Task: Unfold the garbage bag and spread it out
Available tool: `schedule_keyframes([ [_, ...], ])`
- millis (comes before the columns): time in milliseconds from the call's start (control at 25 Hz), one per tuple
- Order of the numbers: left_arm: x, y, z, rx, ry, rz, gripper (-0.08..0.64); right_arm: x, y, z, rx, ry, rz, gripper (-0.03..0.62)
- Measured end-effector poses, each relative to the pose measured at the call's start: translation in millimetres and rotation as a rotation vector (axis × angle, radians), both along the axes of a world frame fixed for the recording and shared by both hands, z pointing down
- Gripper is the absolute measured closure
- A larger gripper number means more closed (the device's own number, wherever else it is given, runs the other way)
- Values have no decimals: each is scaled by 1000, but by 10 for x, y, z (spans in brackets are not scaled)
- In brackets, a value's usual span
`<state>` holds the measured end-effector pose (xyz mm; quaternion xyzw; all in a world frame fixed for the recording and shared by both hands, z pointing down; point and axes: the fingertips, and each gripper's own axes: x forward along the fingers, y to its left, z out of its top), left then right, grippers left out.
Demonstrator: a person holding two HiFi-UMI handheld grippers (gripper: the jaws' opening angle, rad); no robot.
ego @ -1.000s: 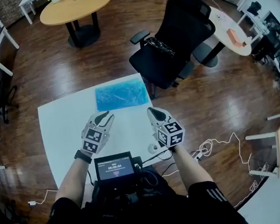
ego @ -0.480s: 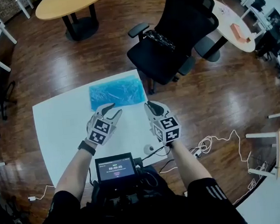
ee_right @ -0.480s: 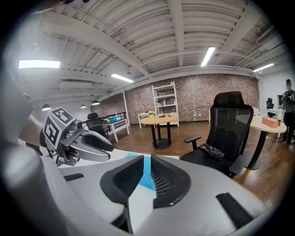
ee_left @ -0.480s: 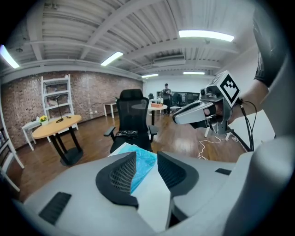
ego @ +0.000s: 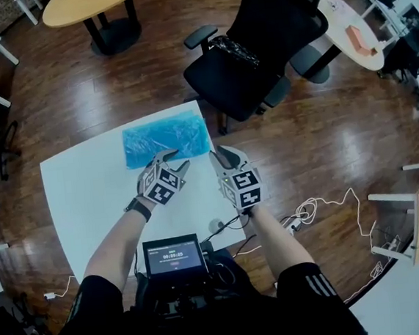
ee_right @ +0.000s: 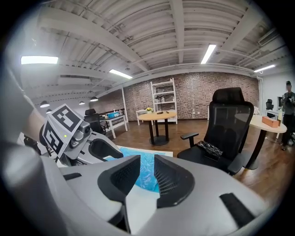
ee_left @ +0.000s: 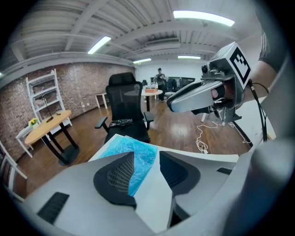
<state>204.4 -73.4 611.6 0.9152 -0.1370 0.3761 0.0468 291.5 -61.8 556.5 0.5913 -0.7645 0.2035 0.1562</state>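
Fingers [ee_left: 117, 175] of the left gripper [ego: 173, 159] stand spread with nothing pinched, and they have just been opening. Through their gap shows the near right corner of the flat, folded, translucent blue plastic garbage bag [ego: 166, 138]. Fingers [ee_right: 173, 177] of the right gripper [ego: 221, 154] are also parted, less widely, and empty; they too have just been opening. They point at the bag's right end from just beside it. The two grippers sit near each other, left a little ahead. The bag lies along the far edge of the square white desk [ego: 86, 189], toward its right corner. Beyond the desk stands a black mesh office chair [ego: 250, 56] with a crumpled black thing [ego: 236, 50] on its seat. A round wooden table [ego: 83, 2] stands farther off on the wood floor [ego: 324, 137].
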Motion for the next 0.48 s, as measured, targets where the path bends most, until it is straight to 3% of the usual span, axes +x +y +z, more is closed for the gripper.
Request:
schedule_keyframes([
  [480,455,-19,897,-19,-219,107,382,236,-82,653,-111,-23,26,476],
])
